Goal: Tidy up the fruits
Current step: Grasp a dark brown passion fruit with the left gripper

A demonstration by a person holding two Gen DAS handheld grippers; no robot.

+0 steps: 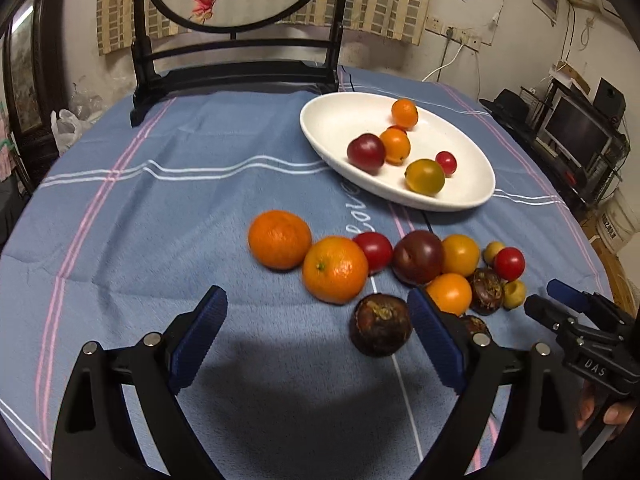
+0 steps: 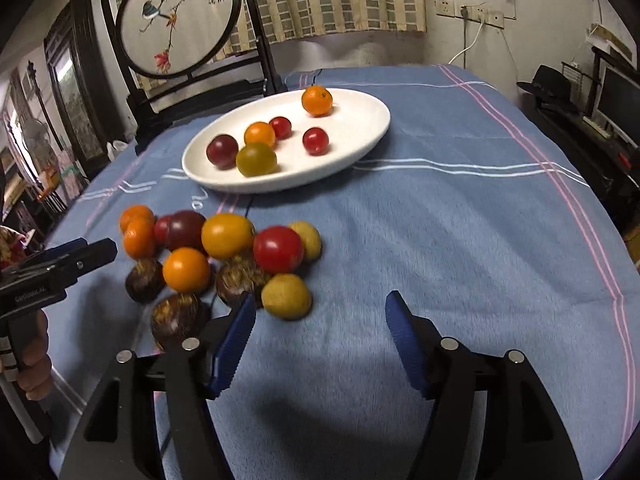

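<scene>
Left wrist view: we hold both tongs, left [image 1: 316,316] and right [image 2: 320,320], open and empty near the fruit pile [image 1: 400,264] on the table, likely lining up picks for the white plate [image 1: 332,120].

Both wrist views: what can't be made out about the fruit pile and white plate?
- Left wrist: a third dark brown rough-skinned fruit is mostly hidden behind the left gripper's right finger.
- Left wrist: a sixth small red fruit on the white oval plate barely peeks from behind an orange one.
- Right wrist: pile fruits overlap and blur; exact count unclear.
</scene>
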